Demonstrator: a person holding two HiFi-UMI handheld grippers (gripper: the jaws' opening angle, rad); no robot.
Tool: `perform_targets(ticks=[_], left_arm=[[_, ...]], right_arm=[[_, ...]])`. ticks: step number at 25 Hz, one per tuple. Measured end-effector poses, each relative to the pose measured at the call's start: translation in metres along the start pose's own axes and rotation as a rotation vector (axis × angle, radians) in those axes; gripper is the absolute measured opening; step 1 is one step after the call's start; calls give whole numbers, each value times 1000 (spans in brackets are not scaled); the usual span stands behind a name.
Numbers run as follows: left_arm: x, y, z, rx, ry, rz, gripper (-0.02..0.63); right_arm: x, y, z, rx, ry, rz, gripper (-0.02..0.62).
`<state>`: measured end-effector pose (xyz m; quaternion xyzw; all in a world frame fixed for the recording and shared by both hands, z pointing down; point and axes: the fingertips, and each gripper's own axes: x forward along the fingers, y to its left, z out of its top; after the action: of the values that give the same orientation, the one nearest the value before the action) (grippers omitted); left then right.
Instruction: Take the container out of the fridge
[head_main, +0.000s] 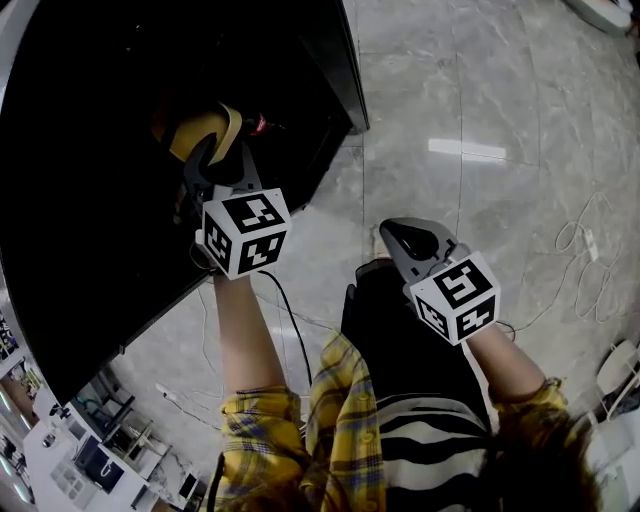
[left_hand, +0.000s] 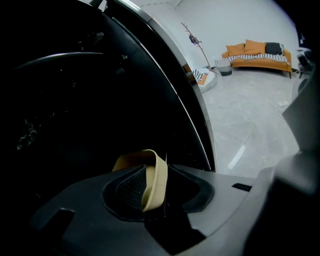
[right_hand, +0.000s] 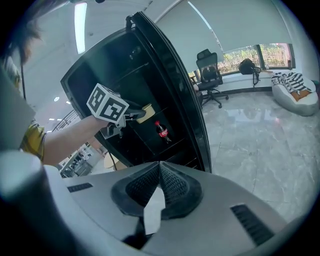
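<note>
The black fridge (head_main: 90, 190) stands open at the left. My left gripper (head_main: 207, 152) reaches into it, shut on the rim of a tan-yellow container (head_main: 203, 128). In the left gripper view the container's thin tan rim (left_hand: 156, 175) sits pinched between the jaws, in front of the dark fridge interior (left_hand: 70, 100). The right gripper view shows my left gripper (right_hand: 136, 114) holding the container (right_hand: 147, 111) at a shelf, above a cola bottle (right_hand: 161, 131). My right gripper (head_main: 398, 234) hangs over the floor outside the fridge, shut and holding nothing (right_hand: 159, 172).
The fridge door edge (left_hand: 175, 90) runs just right of my left gripper. Grey marble floor (head_main: 480, 120) lies to the right, with white cables (head_main: 585, 250) on it. An orange sofa (left_hand: 257, 55), a coat stand (left_hand: 195, 40), an office chair (right_hand: 209, 70) and a striped beanbag (right_hand: 295, 87) stand far off.
</note>
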<state>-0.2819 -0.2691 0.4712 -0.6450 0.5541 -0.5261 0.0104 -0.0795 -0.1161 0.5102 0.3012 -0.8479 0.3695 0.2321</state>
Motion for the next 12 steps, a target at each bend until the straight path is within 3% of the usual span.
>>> perform_targets(ticks=[8, 12], left_arm=[[15, -6, -11, 74, 71, -71, 130], [17, -7, -13, 78, 73, -90, 83]], right_arm=[[0, -11, -5, 25, 1, -18, 28], [-3, -13, -4, 42, -8, -22, 28]])
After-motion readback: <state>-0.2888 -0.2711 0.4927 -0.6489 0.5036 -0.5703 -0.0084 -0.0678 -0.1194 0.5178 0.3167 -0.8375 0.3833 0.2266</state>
